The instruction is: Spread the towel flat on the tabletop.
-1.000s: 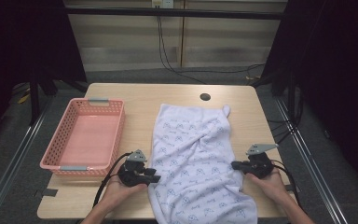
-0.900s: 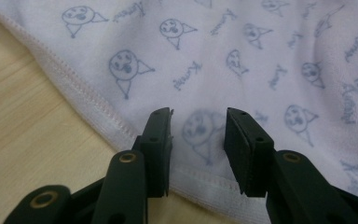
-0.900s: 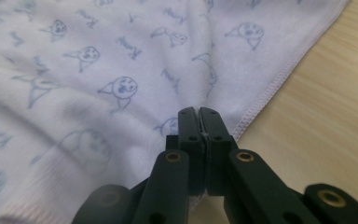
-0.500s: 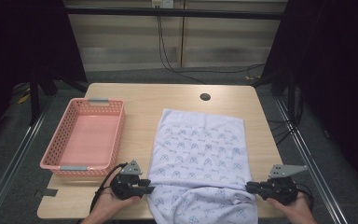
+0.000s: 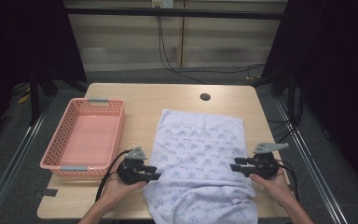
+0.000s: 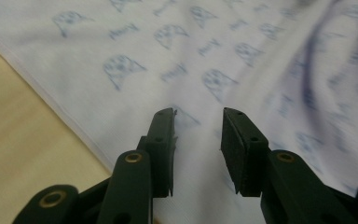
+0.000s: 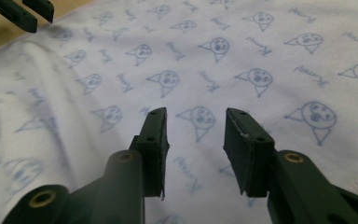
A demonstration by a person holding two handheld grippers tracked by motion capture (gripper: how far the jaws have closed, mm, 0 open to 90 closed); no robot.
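A white towel printed with small blue figures lies spread flat on the wooden table. Its near end is rumpled and hangs over the front edge. My left gripper rests at the towel's left edge, open, its jaws just over the cloth with nothing between them. My right gripper sits at the towel's right edge, also open, above the printed cloth. The left gripper's jaws show far off in the right gripper view.
A pink plastic basket stands empty on the table's left side, close to my left gripper. A round cable hole sits near the table's far edge. Bare wood lies left of the towel's hem. Cables run across the floor behind.
The towel was bunched in the middle and now lies flat. Both grippers drew back toward the person, spreading apart, then came forward a little; they now stand open over the cloth.
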